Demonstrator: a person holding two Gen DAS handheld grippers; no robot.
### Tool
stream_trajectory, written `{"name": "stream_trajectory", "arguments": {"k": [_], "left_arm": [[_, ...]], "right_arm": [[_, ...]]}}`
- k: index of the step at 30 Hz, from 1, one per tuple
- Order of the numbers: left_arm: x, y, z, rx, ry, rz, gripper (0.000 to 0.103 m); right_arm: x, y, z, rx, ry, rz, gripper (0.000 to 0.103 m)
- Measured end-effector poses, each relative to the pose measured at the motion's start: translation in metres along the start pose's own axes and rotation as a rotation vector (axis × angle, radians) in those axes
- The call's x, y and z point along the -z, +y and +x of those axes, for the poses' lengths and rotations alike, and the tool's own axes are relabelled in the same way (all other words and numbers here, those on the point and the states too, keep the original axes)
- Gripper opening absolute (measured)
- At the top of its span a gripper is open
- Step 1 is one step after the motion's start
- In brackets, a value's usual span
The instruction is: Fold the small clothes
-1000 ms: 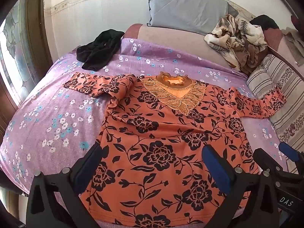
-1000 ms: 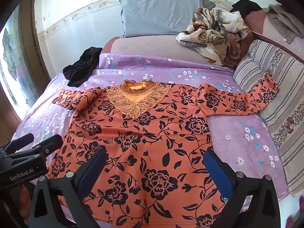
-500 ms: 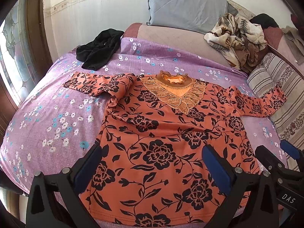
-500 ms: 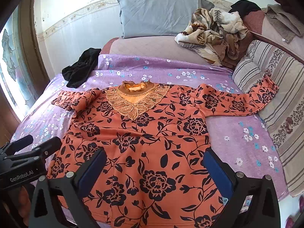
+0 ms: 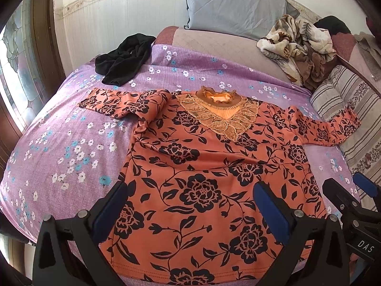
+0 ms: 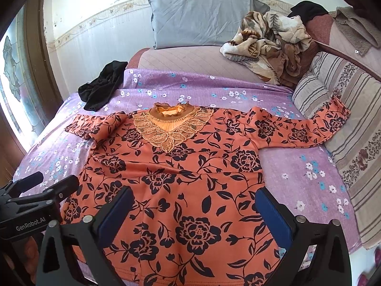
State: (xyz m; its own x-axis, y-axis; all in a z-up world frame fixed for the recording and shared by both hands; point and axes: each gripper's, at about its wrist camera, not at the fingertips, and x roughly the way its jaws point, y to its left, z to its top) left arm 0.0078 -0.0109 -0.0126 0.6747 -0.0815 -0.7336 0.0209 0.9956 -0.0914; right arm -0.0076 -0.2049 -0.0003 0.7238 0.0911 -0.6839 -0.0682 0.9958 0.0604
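The orange flowered blouse (image 5: 209, 174) lies face up, flat on the bed (image 5: 59, 143), lace collar (image 5: 221, 116) at its far end. Both the left claw (image 5: 190, 212) and right claw (image 6: 195, 214) hang spread above its hem, holding nothing. The soft knit should fold best sleeves first, each pinched near the cuff and drawn across the chest.

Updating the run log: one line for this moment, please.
orange floral top: flat on bed, unfolded | left gripper: open, empty | right gripper: open, empty
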Motion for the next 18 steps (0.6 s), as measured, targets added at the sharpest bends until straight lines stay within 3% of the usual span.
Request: {"name": "stream_trajectory", "arguments": {"k": [18], "left_arm": [[0.0013, -0.0032, 0.0035, 0.010, 0.002, 0.000, 0.103]], "right_arm": [[0.0004, -0.0009, 0.0008, -0.003, -0.001, -0.001, 0.103]]}}
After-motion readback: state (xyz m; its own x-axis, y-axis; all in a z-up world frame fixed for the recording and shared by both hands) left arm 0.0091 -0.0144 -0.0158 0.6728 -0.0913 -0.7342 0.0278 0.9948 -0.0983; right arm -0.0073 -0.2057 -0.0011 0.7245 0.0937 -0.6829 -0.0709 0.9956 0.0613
